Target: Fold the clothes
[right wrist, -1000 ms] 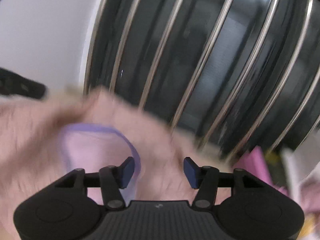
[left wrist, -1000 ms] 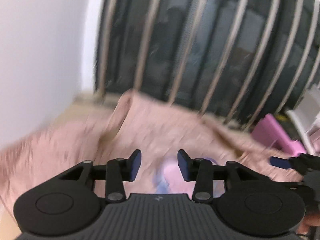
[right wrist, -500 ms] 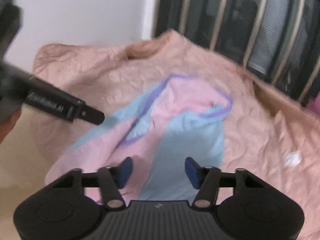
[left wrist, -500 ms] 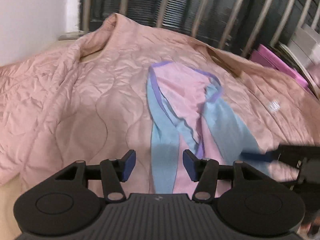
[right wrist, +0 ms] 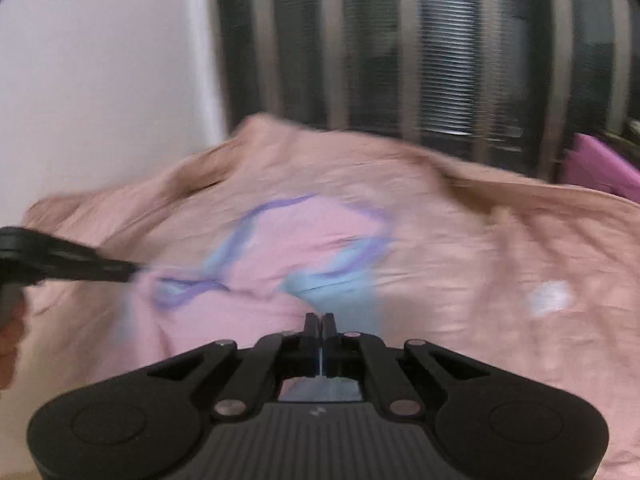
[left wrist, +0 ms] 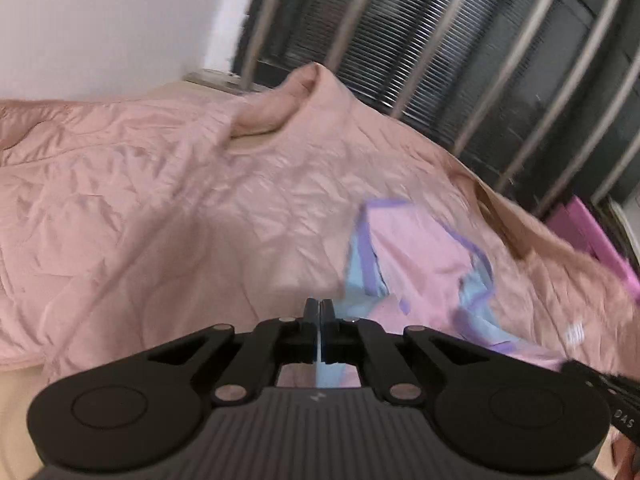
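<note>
Garment (left wrist: 420, 256), thin pink-blue knit, purple-trimmed, spread on crinkled quilted bedspread (left wrist: 160, 208); blue edges pinched by left gripper (left wrist: 319, 308) and right gripper (right wrist: 319, 322) fingers.

1. A white wall (left wrist: 100, 20) fills the far left.
2. To its right, a dark window (left wrist: 500, 40) with slatted blinds stands behind pale vertical bars (right wrist: 334, 40).
3. A crumpled pink quilt (left wrist: 140, 200) covers the bed from near to far.
4. Magenta flat items (right wrist: 600, 164) lie at the far right, beside the quilt's edge.
</note>
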`<state>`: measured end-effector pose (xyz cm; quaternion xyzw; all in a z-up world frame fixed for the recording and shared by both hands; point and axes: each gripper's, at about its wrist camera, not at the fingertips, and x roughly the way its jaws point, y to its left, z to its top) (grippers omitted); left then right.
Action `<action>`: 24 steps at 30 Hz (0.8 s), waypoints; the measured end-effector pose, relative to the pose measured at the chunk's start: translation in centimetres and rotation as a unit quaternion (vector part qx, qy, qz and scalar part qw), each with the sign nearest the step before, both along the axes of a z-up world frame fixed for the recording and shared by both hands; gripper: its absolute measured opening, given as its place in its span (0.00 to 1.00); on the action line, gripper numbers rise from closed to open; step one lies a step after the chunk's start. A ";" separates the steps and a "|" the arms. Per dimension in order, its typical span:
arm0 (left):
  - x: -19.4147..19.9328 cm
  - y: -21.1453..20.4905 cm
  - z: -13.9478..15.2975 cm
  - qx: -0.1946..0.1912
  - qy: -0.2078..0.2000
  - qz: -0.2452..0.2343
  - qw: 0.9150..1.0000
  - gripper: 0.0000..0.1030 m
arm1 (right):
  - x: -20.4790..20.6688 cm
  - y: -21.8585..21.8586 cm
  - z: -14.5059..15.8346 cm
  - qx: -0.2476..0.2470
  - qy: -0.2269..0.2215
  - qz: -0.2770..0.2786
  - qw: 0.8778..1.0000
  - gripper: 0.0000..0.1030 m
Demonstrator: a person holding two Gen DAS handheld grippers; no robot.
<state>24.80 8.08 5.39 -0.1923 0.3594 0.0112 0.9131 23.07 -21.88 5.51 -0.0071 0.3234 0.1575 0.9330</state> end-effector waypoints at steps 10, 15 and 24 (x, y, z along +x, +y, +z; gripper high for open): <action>-9.5 -3.2 0.8 0.014 -0.006 -0.118 0.993 0.32 | -9.0 -1.7 0.4 0.004 -0.009 0.031 0.999 0.59; -11.7 -7.4 -0.7 0.013 0.025 -0.168 0.985 0.32 | -13.3 2.7 -2.3 0.060 0.043 0.125 0.989 0.57; -10.2 -9.5 -2.5 -0.001 0.028 -0.135 0.990 0.00 | -16.0 3.6 -5.0 0.123 0.066 0.106 0.984 0.12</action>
